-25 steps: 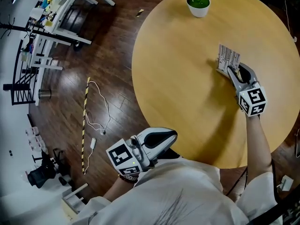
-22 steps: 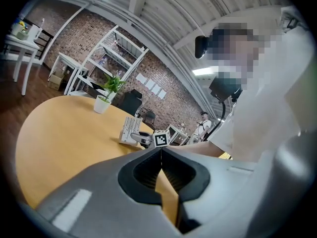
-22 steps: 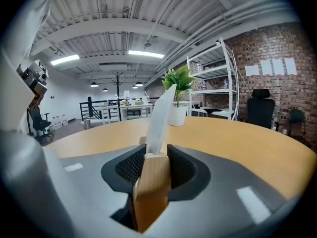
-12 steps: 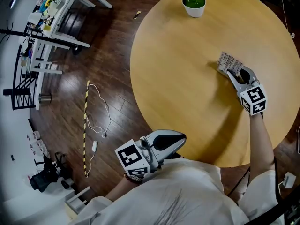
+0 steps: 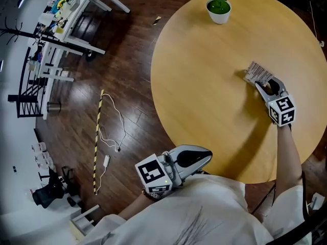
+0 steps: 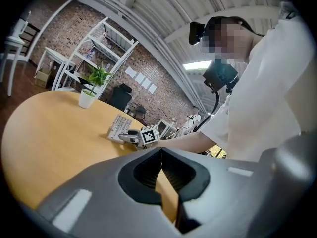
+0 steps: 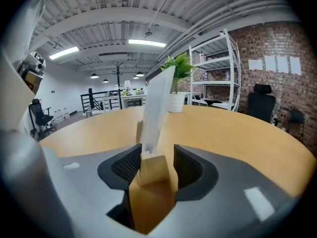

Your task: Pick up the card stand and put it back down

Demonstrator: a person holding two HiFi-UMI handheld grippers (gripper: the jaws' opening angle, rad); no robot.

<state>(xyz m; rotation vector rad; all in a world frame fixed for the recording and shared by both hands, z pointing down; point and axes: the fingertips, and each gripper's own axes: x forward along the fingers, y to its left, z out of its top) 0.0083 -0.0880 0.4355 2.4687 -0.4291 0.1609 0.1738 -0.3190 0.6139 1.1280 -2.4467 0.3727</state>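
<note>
Head view: the card stand [image 5: 258, 72] is seen standing on the round table [image 5: 204, 86], well in from the near edge & closer to the right edge than the left. A potted plant [image 5: 219, 10] is kept at the far edge, well apart. The right gripper [image 5: 261, 84] is held low at the stand's near side. Its forearm is stretched in over the near-right edge, w/ the wrist roughly in line. The left gripper [image 5: 207, 156] is parked off the table, just outside the near edge by the torso, prob. because it isn't needed here.

Left gripper view: the jaws are shown pressed together at the tips, w/ nothing btw them. The gripper is pointed about level across the tabletop.

Right gripper view: the jaws have just been opening and are now parted a little. The stand's wooden base [image 7: 152, 168] is btw them, w/ a gap visible at the right pad, so the grip is judged released. The white card [image 7: 157, 108] is seen upright in its slot and the base appears set flat on the tabletop. The put-down is therefore judged done. The gripper is tipped slightly down.
</note>
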